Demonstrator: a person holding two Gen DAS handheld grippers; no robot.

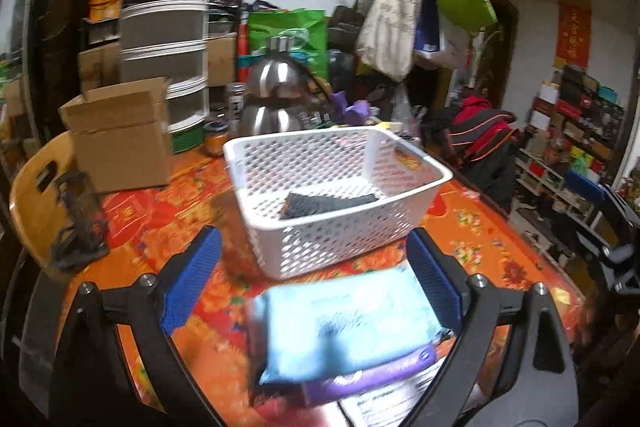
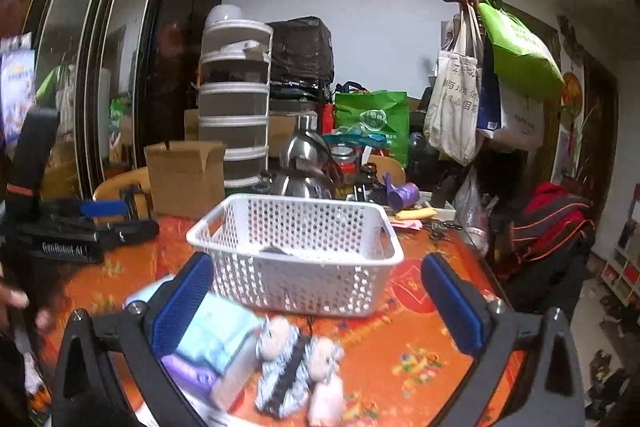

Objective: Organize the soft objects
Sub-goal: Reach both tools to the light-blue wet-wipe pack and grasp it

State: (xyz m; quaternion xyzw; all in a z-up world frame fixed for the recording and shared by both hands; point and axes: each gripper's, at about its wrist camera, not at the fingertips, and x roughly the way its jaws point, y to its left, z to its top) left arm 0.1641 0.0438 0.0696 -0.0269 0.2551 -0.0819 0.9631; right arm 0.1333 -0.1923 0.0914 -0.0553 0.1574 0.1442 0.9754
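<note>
A white perforated basket (image 1: 280,163) stands on the orange flowered table; a dark folded cloth (image 1: 320,205) lies inside it. My left gripper (image 1: 316,281) is open, its blue pads on either side of a light blue folded cloth (image 1: 340,327) that lies on a purple-edged thing (image 1: 360,379). My right gripper (image 2: 320,303) is open above a striped grey and pink plush item (image 2: 296,367). The basket (image 2: 296,259) and light blue cloth (image 2: 216,335) also show in the right wrist view, as does the left gripper (image 2: 96,219) at the left.
A cardboard box (image 1: 120,143), a steel kettle (image 1: 276,95) and a stacked food cover (image 1: 164,27) stand behind the basket. A wooden chair back (image 1: 36,195) is at the left. A coat rack with bags (image 1: 416,7) stands beyond the table.
</note>
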